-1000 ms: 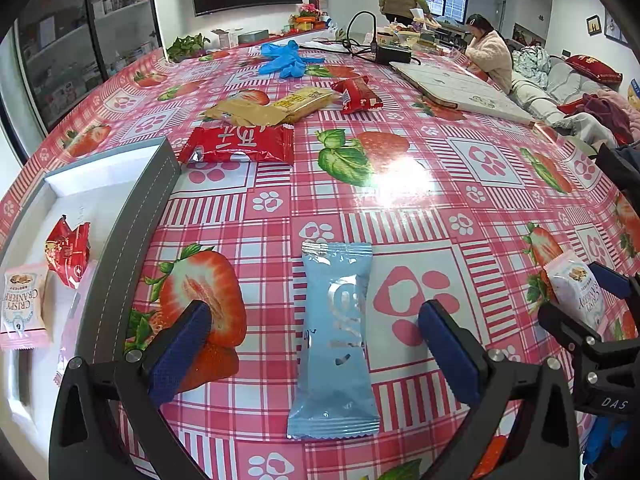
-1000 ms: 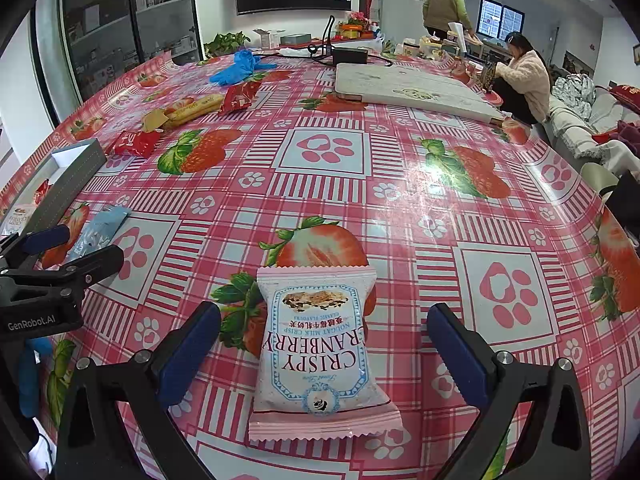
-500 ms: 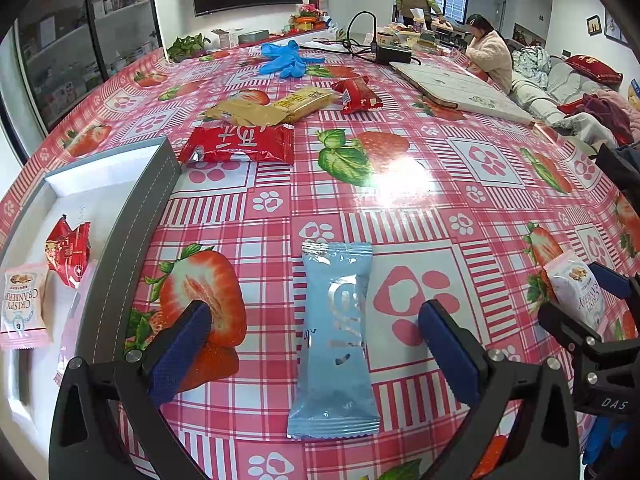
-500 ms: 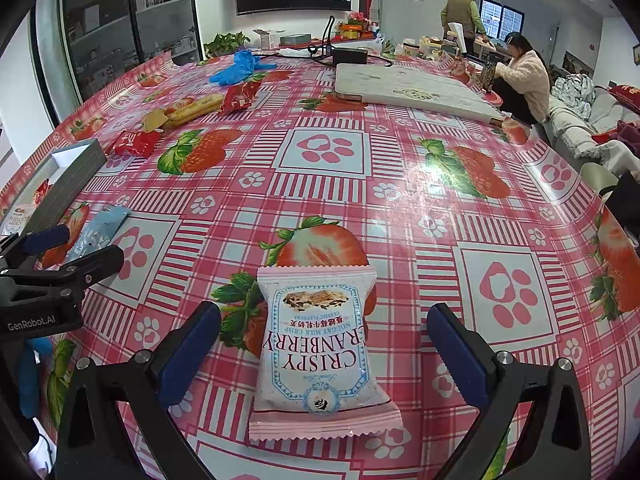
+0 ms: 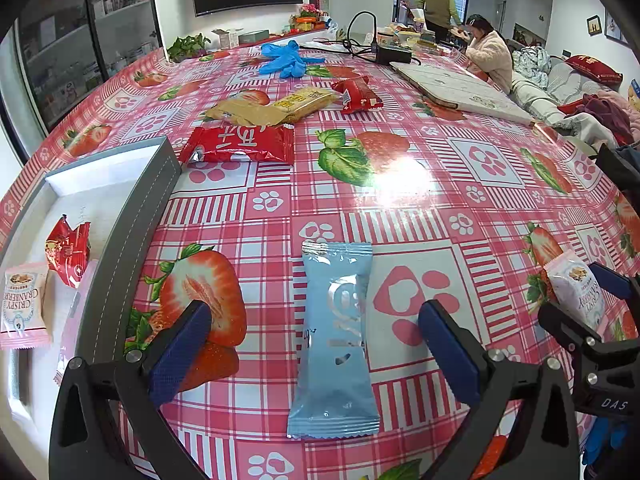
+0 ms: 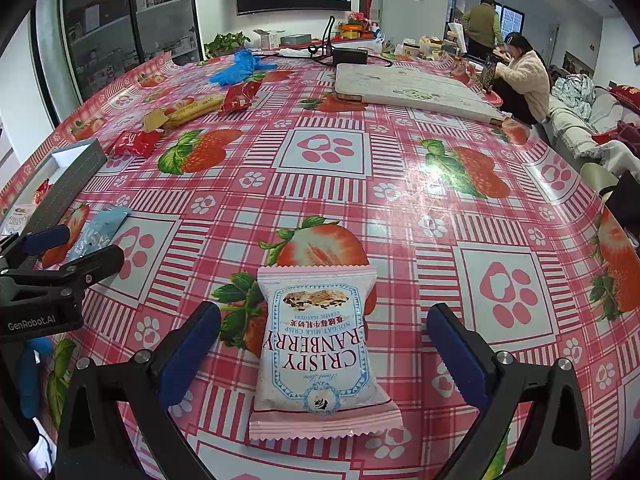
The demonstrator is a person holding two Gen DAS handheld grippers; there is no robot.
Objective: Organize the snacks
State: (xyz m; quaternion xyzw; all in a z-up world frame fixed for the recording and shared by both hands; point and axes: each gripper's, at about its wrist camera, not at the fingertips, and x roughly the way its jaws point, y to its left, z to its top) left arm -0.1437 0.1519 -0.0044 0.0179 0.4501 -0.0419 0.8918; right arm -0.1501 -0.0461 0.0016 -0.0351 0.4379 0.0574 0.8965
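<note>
Both grippers hover low over the strawberry tablecloth [image 5: 400, 208], each lined up on a snack, neither gripping yet. The left gripper [image 5: 316, 344] is spread wide with nothing in it; the blue packet [image 5: 336, 340] lies flat between its fingers, long axis pointing away, clear of both pads. The right gripper [image 6: 324, 344] is just as wide and empty, straddling the pink cranberry packet [image 6: 320, 352], also flat on the cloth and untouched.

The grey box [image 5: 120, 240] sits at the near left, just beside the left gripper — it already holds a red candy [image 5: 68, 250] and a second cranberry packet [image 5: 22, 306]; there may be a pink wrapper against its inner wall, hard to tell at the edge of the view. Farther out lie a red packet [image 5: 240, 146], a yellow biscuit pack [image 5: 276, 110] and a small red packet [image 5: 358, 96], all loose.

Step in hand, as I read it: pre-grasp on two snacks at once. Next move calls for dropping the fingers to cloth level and closing across each packet's narrow width — thin film, so pinch low or it slips — then carrying left to the box.
</note>
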